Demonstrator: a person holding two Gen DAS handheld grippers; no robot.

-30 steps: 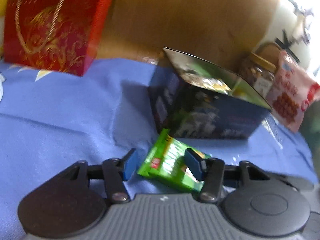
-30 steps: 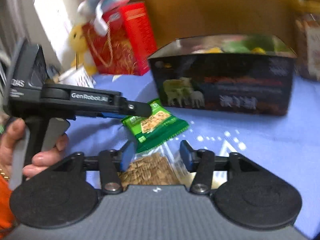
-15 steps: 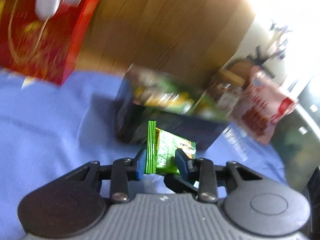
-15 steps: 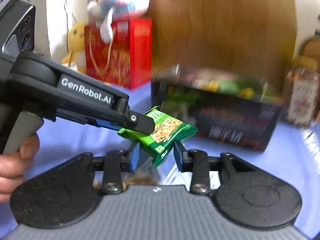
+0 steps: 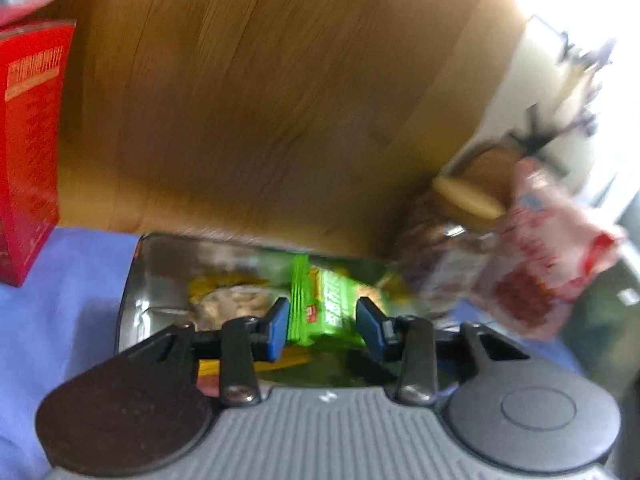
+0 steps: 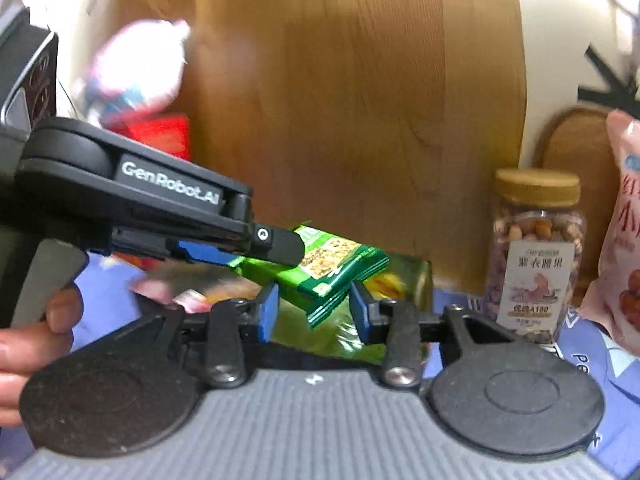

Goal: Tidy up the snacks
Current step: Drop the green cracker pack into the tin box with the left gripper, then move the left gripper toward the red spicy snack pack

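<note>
My left gripper point(image 5: 322, 322) is shut on a green snack packet point(image 5: 324, 304) and holds it above the open dark box point(image 5: 138, 280), which has several snacks inside. In the right wrist view the left gripper point(image 6: 280, 246) reaches in from the left with the green packet point(image 6: 332, 268) over the box point(image 6: 416, 276). My right gripper point(image 6: 312, 312) hangs just below the packet with its jaws apart and nothing between them.
A red gift box point(image 5: 28, 152) stands at the left on the blue cloth point(image 5: 60, 304). A nut jar point(image 6: 536, 256) and a pink snack bag point(image 6: 620, 264) stand at the right. A wooden board point(image 6: 352, 100) rises behind the box.
My left gripper closed on the green packet, lifted it off the cloth and carried it over the open box. My right gripper rose off the cloth and left the brown snack behind.
</note>
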